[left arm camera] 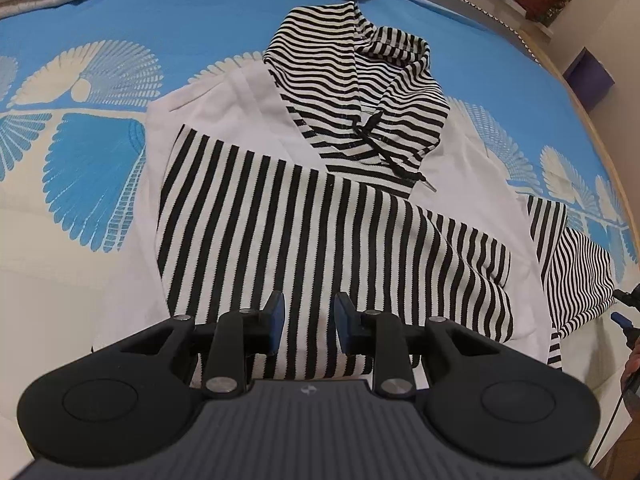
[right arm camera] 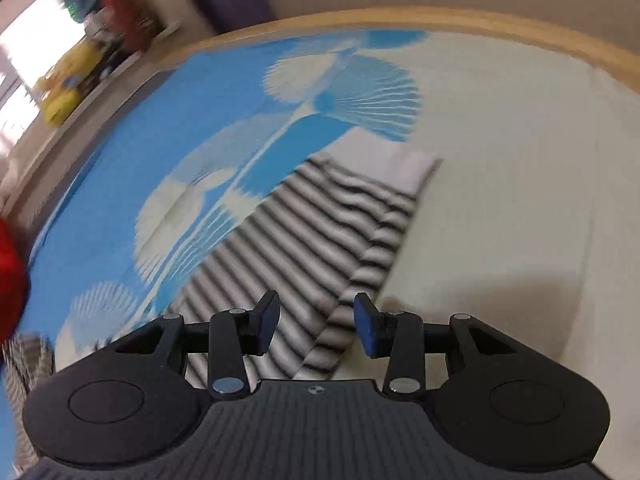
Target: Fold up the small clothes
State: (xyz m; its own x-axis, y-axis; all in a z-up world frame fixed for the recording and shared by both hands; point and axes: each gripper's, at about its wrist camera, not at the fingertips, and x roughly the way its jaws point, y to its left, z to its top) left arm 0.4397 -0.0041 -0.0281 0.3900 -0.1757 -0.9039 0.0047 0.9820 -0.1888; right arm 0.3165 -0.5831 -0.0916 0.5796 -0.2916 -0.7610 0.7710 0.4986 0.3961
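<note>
Hovering over the near hem of the little hoodie (left arm camera: pixel 320 216), the left gripper (left arm camera: pixel 309 320) has its jaws a bit apart with nothing pinched between them, just striped fabric showing through the gap underneath. The hoodie itself lies flat on the bed (left arm camera: pixel 80 184), white body with one striped sleeve (left arm camera: pixel 280 216) already folded across the chest and the striped hood (left arm camera: pixel 352 92) at the far end, drawstring trailing.

Over on the right, the right gripper (right arm camera: pixel 316 322) is also empty, jaws apart, sitting above the other striped sleeve (right arm camera: pixel 304 248), which spreads out onto the bedspread. That view is smeared with motion blur, so I can't tell exactly how close the tips are to the cloth.

What I'd worry about: if the right one grabs while moving that fast it could snag the bedspread along with the sleeve, or catch only the top layer and drag the whole hoodie sideways, undoing the sleeve that's already folded. Nothing is holding the body down right now either, so any tug shifts it. The loose drawstring could get caught in the fold too.

Writing-wise, nothing readable anywhere, only a small round emblem on each gripper body.
</note>
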